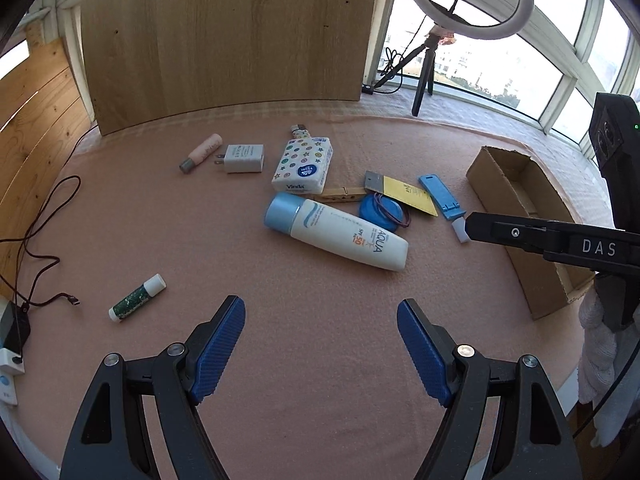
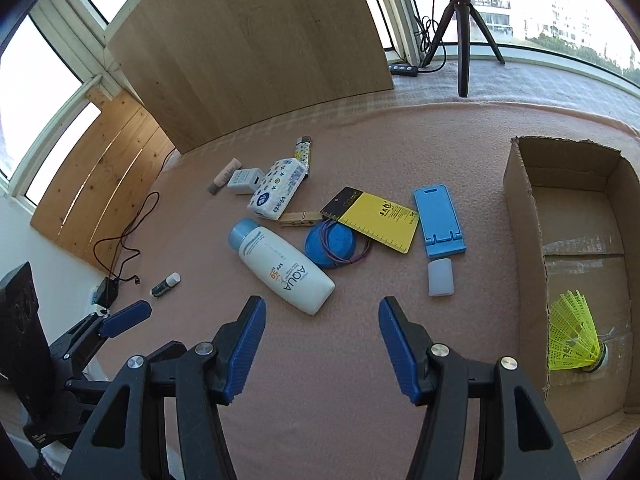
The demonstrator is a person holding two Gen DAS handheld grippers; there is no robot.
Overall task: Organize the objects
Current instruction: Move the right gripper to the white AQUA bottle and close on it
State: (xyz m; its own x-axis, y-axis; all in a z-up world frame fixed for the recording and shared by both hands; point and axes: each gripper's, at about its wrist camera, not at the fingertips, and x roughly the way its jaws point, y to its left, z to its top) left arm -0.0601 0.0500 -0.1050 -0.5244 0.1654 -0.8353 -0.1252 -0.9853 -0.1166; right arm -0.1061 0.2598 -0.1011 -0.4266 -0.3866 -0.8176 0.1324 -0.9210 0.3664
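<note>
2 grippers, left gripper and right gripper, are hovering with fingers spread apart, gripping nothing; a yellow shuttlecock is lying inside the cardboard box, while the sunscreen bottle is lying on the pink mat.

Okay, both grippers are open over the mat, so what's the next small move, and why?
Probably ease the right gripper forward and down onto the sunscreen bottle. It lies nearest, just ahead of the open jaws. The cardboard box to the right holds only the yellow shuttlecock, so there is room. The left gripper is empty too.
</note>
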